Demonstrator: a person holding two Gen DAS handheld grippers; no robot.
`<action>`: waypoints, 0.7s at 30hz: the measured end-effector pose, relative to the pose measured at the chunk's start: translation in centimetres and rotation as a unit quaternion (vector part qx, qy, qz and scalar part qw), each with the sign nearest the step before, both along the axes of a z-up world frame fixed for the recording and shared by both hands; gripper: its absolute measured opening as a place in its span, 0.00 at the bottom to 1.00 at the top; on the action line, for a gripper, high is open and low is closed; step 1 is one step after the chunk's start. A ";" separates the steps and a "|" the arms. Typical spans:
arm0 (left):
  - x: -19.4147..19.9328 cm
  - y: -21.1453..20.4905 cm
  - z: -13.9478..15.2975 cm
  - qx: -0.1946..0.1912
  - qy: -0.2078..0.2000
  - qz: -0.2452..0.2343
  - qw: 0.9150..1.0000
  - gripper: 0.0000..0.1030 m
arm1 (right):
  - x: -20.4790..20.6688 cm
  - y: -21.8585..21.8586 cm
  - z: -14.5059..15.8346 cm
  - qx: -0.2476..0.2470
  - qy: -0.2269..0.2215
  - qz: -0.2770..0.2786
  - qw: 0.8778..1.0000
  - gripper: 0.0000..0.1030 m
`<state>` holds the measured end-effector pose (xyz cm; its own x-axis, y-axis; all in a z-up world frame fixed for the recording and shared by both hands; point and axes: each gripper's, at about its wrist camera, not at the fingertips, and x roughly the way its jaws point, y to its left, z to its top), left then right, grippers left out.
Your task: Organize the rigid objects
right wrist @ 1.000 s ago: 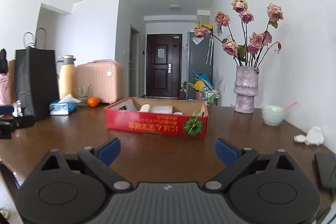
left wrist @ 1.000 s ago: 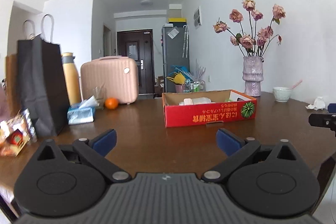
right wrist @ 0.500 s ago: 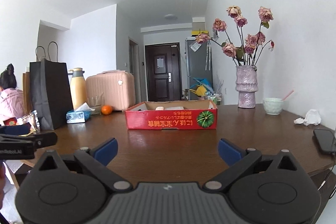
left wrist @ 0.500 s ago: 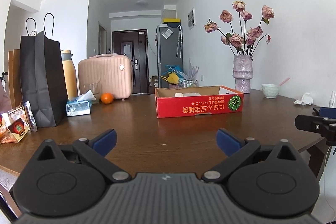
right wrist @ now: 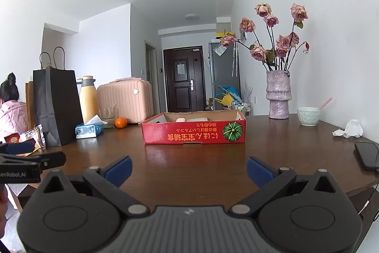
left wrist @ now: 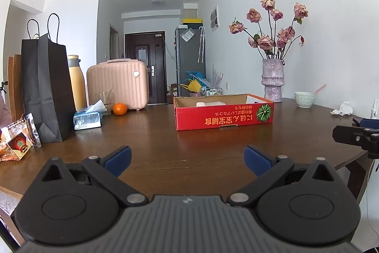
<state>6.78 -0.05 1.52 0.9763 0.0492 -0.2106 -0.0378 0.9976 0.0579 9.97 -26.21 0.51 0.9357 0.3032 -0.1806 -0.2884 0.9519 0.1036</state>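
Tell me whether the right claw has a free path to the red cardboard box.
Probably yes. The right claw is open and empty, and only bare brown table lies between it and the red cardboard box, straight ahead. Nothing stands in the way.

Bare brown surface (left wrist: pixel 189 146) stretches from the near edge up to the red cardboard box (left wrist: pixel 223 114), which blocks the middle. To its left stand a tissue pack (left wrist: pixel 87 119) and black paper bag (left wrist: pixel 47 89); to its right, a phone (right wrist: pixel 367 155) lies near the edge.
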 end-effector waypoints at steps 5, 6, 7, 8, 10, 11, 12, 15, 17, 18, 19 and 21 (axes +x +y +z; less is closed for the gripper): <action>-0.1 0.0 0.1 0.001 -0.003 0.000 1.000 1.00 | 0.0 0.2 0.0 -0.003 0.001 0.000 1.000 1.00; -0.1 0.1 0.1 0.000 -0.001 0.001 1.000 1.00 | 0.0 0.2 0.0 -0.004 0.001 0.001 1.000 1.00; -0.1 0.1 0.1 -0.001 0.000 0.001 1.000 1.00 | -0.1 0.3 0.0 -0.003 0.000 0.002 1.000 1.00; -0.1 0.2 0.1 -0.003 0.001 0.001 1.000 1.00 | -0.1 0.3 0.0 -0.003 0.000 0.003 1.000 1.00; -0.1 0.3 0.2 -0.005 0.000 0.003 1.000 1.00 | 0.0 0.3 0.1 -0.004 0.002 0.003 1.000 1.00; -0.2 0.4 0.2 -0.004 0.000 0.004 1.000 1.00 | 0.0 0.3 0.1 -0.003 0.002 0.003 1.000 1.00; -0.2 0.4 0.2 -0.004 0.000 0.004 1.000 1.00 | 0.0 0.3 0.1 -0.003 0.003 0.003 1.000 1.00; -0.2 0.3 0.3 -0.005 0.001 0.005 1.000 1.00 | 0.1 0.3 0.1 -0.004 0.004 0.003 1.000 1.00; -0.1 0.3 0.2 -0.004 0.000 0.007 1.000 1.00 | 0.1 0.3 0.2 -0.004 0.004 0.004 1.000 1.00; -0.1 0.3 0.2 -0.005 0.000 0.006 1.000 1.00 | 0.1 0.3 0.2 -0.004 0.003 0.004 1.000 1.00; -0.2 0.3 0.3 -0.005 0.000 0.006 1.000 1.00 | 0.1 0.3 0.2 -0.004 0.003 0.004 1.000 1.00; -0.1 0.3 0.2 -0.005 0.000 0.007 1.000 1.00 | 0.1 0.3 0.2 -0.004 0.003 0.003 1.000 1.00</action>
<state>6.64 0.28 1.75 0.9755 0.0599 -0.2115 -0.0510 0.9976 0.0473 10.04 -25.96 0.68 0.9325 0.3076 -0.1894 -0.2939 0.9509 0.0975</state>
